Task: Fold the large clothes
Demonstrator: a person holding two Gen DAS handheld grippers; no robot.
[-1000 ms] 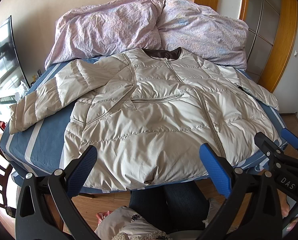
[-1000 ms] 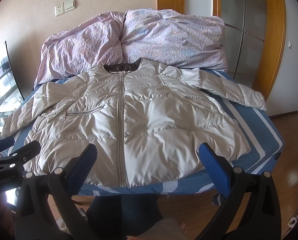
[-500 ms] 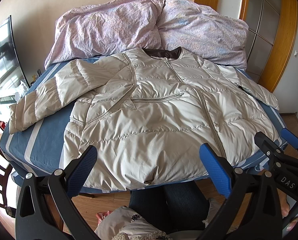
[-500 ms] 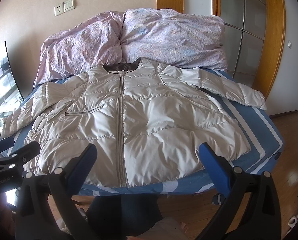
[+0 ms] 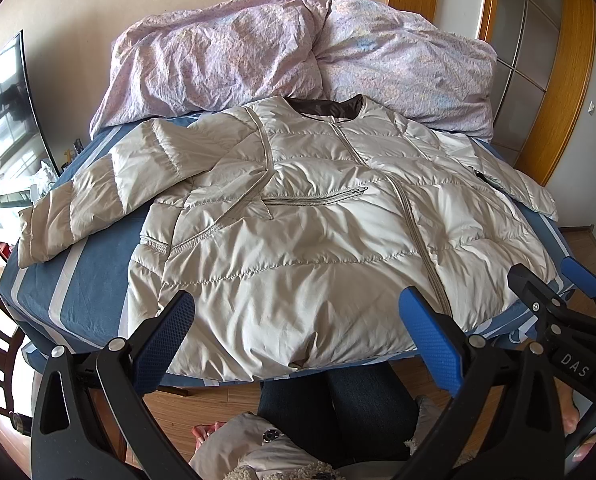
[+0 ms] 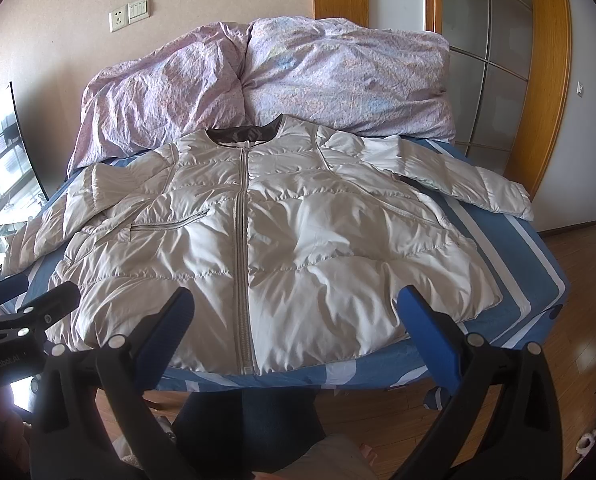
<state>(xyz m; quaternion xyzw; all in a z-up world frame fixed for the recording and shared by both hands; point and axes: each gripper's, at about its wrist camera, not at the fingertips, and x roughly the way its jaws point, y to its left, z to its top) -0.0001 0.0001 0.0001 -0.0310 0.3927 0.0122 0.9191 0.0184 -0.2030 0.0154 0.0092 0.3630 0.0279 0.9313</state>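
The jacket (image 5: 298,240) is puffy, shiny cloth with stitched lines. The quilt (image 5: 298,52) is soft, crinkly cloth. The bed (image 5: 94,280) sheet is smooth, matt cloth. The fingers (image 5: 430,332) have bumpy blue pads on matt black plastic. The floor (image 6: 578,320) is glossy wood.

Each claw has a black frame with silver screws and two fingers faced with blue textured pads: the left claw (image 5: 298,344) and the right claw (image 6: 296,340). White lettering marks their bodies. The person wears dark trousers (image 5: 338,404) and a beige top.
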